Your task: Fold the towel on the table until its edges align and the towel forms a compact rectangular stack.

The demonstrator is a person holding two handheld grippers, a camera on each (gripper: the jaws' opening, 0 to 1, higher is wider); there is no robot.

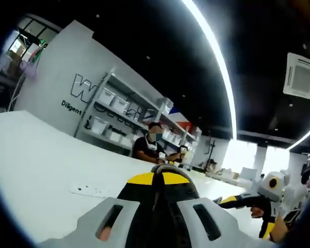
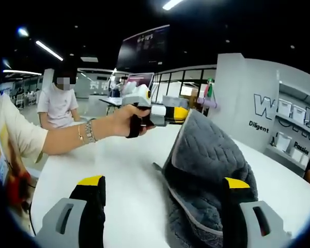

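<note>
A grey quilted towel (image 2: 206,160) with a pale border stands lifted off the white table (image 2: 119,170), peaked at its top edge. A hand holds my left gripper (image 2: 178,113) there, its yellow tips shut on that top edge. In the left gripper view my left gripper (image 1: 158,175) shows its jaws pressed together, with a dark strip of cloth between them. My right gripper (image 2: 163,182) is open, its jaws wide apart low over the table, and the towel's lower folds lie between them toward the right jaw. The right gripper (image 1: 227,200) also comes in from the right.
The table (image 1: 46,165) stretches wide and white, with a faint speckled patch (image 1: 88,189). One person in a white shirt (image 2: 57,103) sits at its far side; another in a dark shirt (image 1: 149,147) sits by the shelves of bins (image 1: 113,111).
</note>
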